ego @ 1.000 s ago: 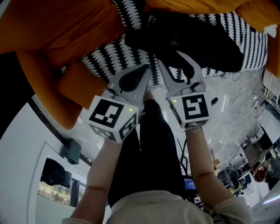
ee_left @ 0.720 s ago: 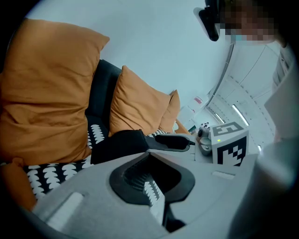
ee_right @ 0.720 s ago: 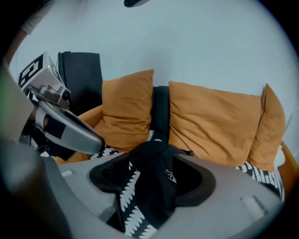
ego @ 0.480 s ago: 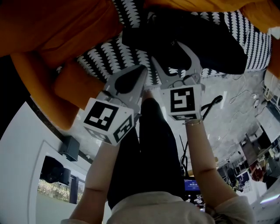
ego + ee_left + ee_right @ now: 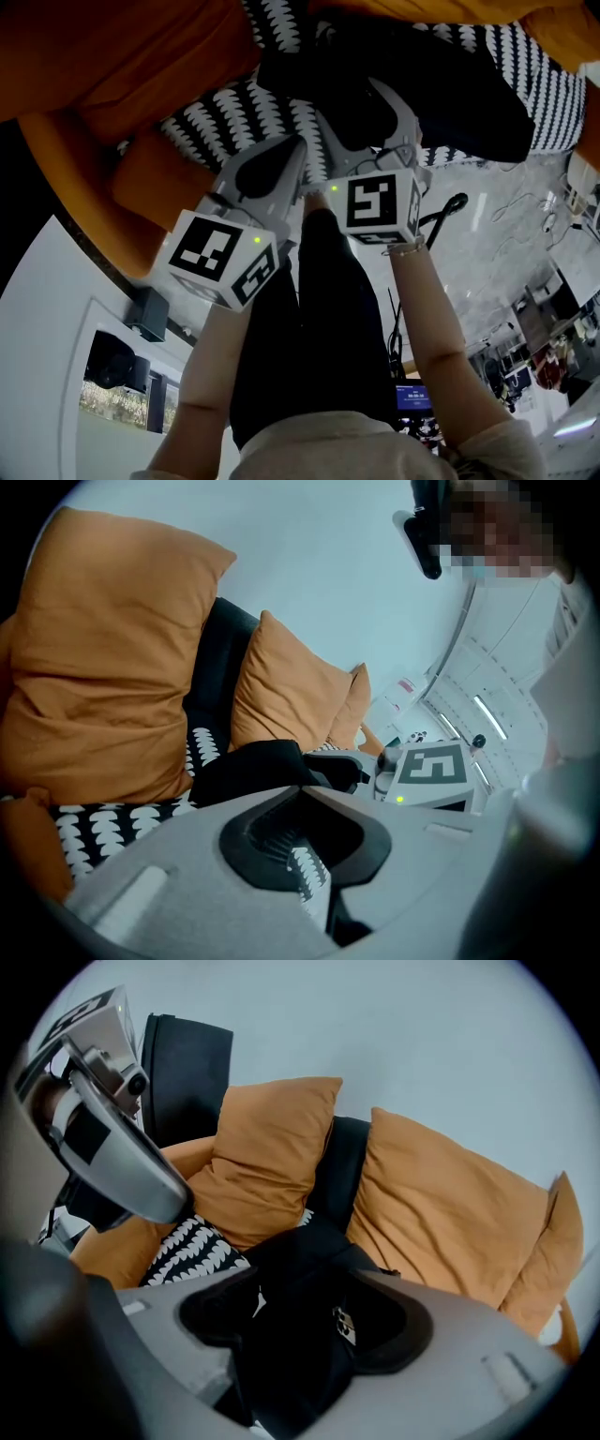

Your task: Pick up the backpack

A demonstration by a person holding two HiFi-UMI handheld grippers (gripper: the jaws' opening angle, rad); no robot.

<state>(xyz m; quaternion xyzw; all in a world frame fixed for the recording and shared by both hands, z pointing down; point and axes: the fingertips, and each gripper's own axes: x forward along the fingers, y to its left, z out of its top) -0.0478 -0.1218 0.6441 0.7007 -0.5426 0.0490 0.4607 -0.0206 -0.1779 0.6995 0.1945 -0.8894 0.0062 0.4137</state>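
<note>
Black fabric of the backpack (image 5: 298, 1241) fills the space between the spread jaws of the right gripper (image 5: 305, 1288). The two grey jaws stand apart on either side of the bag, a small metal zip pull (image 5: 345, 1326) shows against the inner edge of one jaw, and the pictures do not show the jaws pressing on the cloth. From the head view, the right gripper (image 5: 367, 117) reaches into the near edge of the backpack (image 5: 441, 84), and its marker cube (image 5: 380, 202) sits just above the person's forearm (image 5: 427, 319). The left gripper (image 5: 302, 787) has its jaws pressed together at the tips with nothing held. Only a slit behind the tips lets the patterned seat (image 5: 84, 822) show through. In the head view the left gripper (image 5: 298, 141) lies just beside the right one, pointing toward the edge of the bag but apart from it. The backpack (image 5: 248, 766) rests slumped on the black-and-white patterned seat (image 5: 230, 117) of a sofa, near the seat's front edge. Orange cushions (image 5: 272, 1147) lean behind it against the dark sofa back (image 5: 187, 1063), with another large cushion (image 5: 450, 1213) to one side. An orange armrest (image 5: 89, 187) borders the seat on the left of the head view. A pale, glossy floor (image 5: 506, 216) with cables spreads out below the sofa.
</note>
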